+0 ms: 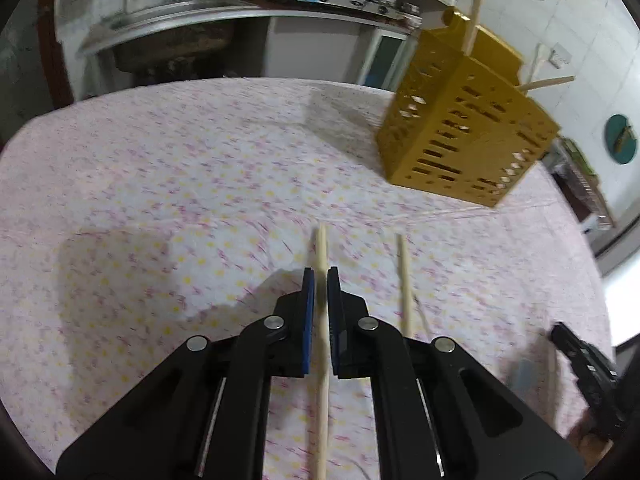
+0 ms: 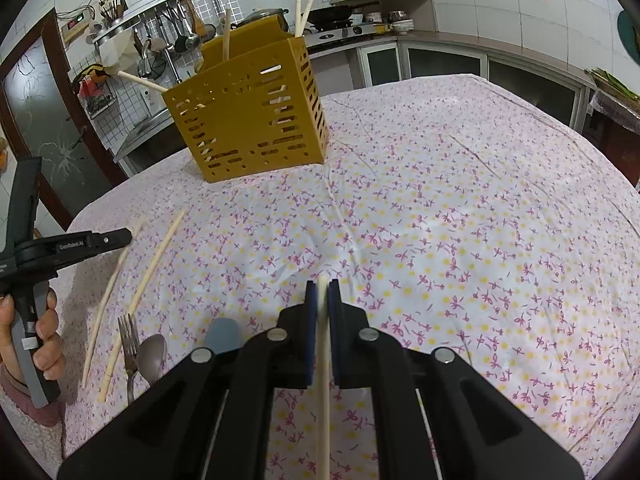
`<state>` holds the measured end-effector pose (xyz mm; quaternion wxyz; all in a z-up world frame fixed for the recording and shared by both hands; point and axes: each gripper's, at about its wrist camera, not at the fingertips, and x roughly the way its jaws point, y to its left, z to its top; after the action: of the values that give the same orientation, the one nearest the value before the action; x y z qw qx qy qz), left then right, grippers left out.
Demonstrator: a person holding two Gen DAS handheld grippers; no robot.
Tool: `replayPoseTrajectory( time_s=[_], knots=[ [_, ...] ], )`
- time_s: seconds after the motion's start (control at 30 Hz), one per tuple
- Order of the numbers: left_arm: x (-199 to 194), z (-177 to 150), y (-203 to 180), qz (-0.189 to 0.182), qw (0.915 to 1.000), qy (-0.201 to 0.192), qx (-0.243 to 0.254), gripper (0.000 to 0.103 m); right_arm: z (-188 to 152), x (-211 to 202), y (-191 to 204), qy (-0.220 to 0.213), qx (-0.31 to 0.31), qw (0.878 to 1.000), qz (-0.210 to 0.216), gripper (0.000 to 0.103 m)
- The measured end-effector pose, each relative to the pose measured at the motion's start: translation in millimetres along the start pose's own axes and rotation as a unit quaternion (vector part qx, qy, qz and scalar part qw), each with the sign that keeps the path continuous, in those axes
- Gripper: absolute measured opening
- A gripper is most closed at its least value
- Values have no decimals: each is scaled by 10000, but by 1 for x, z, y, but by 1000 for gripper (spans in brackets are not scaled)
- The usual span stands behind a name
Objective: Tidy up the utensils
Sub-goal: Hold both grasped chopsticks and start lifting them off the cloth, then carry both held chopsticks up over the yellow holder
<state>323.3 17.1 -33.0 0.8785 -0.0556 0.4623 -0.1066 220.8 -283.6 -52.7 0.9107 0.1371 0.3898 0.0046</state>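
Chopsticks in both grippers; left gripper (image 1: 321, 280) with jaws pinching a pale wooden chopstick (image 1: 322, 360) that runs lengthwise between the blue pads, tip poking out ahead over the floral pink-and-yellow tablecloth (image 1: 180, 160) on the desk; second pale chopstick (image 1: 405, 284) lying just beside it to the right, flat on the cloth. Right gripper (image 2: 323, 286) likewise, jaws pressed onto a thin pale chopstick (image 2: 325, 380) of its own, tip barely clearing the pads, held above the desk. Mustard-yellow slotted plastic utensil holder (image 2: 248, 120) standing well ahead of the right gripper, off to the left in that view; several pale sticks (image 2: 302, 8) already upright or leaning inside it. Left gripper's view shows the same holder (image 1: 464, 132) far ahead on the right, tilted by the lens. Still on the cloth near the person's left hand (image 2: 44, 332): metal fork (image 2: 129, 344), metal spoon (image 2: 152, 354), something blue-grey and rounded (image 2: 223, 336) beside them, too hidden to name. Step in hand, by the look of it: pick-up done on both sides, carry to the holder next. Next move calls for lifting each stick clear, swinging over the holder's open top, tipping upright, releasing above a compartment; care needed not to knock the sticks already leaning inside.
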Motion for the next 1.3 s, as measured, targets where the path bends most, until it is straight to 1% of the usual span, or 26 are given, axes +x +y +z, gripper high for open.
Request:
replayPoseTrajectory(
  time_s=[0.03, 0.1, 0.3, 0.37, 0.43, 0.5, 0.57, 0.6, 0.67, 0.77, 0.83, 0.9, 1.0, 1.1, 1.2, 1.27, 1.3],
  knots=[
    [3, 0, 0, 62, 10000, 37, 14, 5, 0, 1, -1, 13, 10, 10000, 7, 6],
    [7, 0, 2, 23, 9999, 121, -14, 5, 0, 2, 0, 26, 9, 10000, 25, 6],
    [8, 0, -8, 50, 9998, 129, 153, 5, 0, 2, -1, 32, 12, 10000, 65, 6],
    [11, 0, -12, 116, 9996, 156, 211, 6, 0, 3, -1, 44, 12, 10000, 68, 6],
    [14, 0, -16, 233, 9990, 188, 323, 13, 0, 2, 0, 36, -6, 10000, 55, 6],
    [21, -1, -20, 327, 9980, 334, 419, 14, 0, 2, 2, 36, -17, 10000, 44, 6],
    [23, -2, -23, 433, 9971, 305, 544, 14, 0, 2, 2, 43, -12, 10000, 48, 6],
    [24, -2, -24, 455, 9969, 313, 568, 13, 0, 2, 2, 47, -10, 10000, 48, 6],
    [23, -2, -23, 462, 9970, 300, 538, 5, 1, 2, 2, 40, -18, 10000, 44, 6],
    [18, 0, -17, 283, 9984, 306, 372, 4, 0, 3, 1, 44, 1, 10000, 59, 6],
    [10, 2, -15, 172, 9993, 182, 287, 4, 1, 3, 1, 32, 14, 10000, 73, 6],
    [-1, 4, -17, 150, 9994, -19, 304, 4, 0, 2, 1, 4, 8, 10000, 81, 6],
    [-20, 5, -18, -69, 9992, -325, 209, 4, 2, -6, 3, -155, -19, 9998, 103, 6],
    [-38, 5, -25, -247, 9974, -621, 276, 4, 8, -14, 5, -278, -83, 9994, 196, 6],
    [-57, 3, -33, -470, 9939, -941, 330, 4, 18, -24, 6, -383, -69, 9985, 394, 6],
    [-69, 1, -41, -510, 9919, -1089, 412, 4, 29, -33, 4, -515, -28, 9963, 686, 6],
    [-73, 0, -43, -529, 9912, -1131, 430, 4, 31, -36, 5, -557, -56, 9957, 739, 6]
  ],
)
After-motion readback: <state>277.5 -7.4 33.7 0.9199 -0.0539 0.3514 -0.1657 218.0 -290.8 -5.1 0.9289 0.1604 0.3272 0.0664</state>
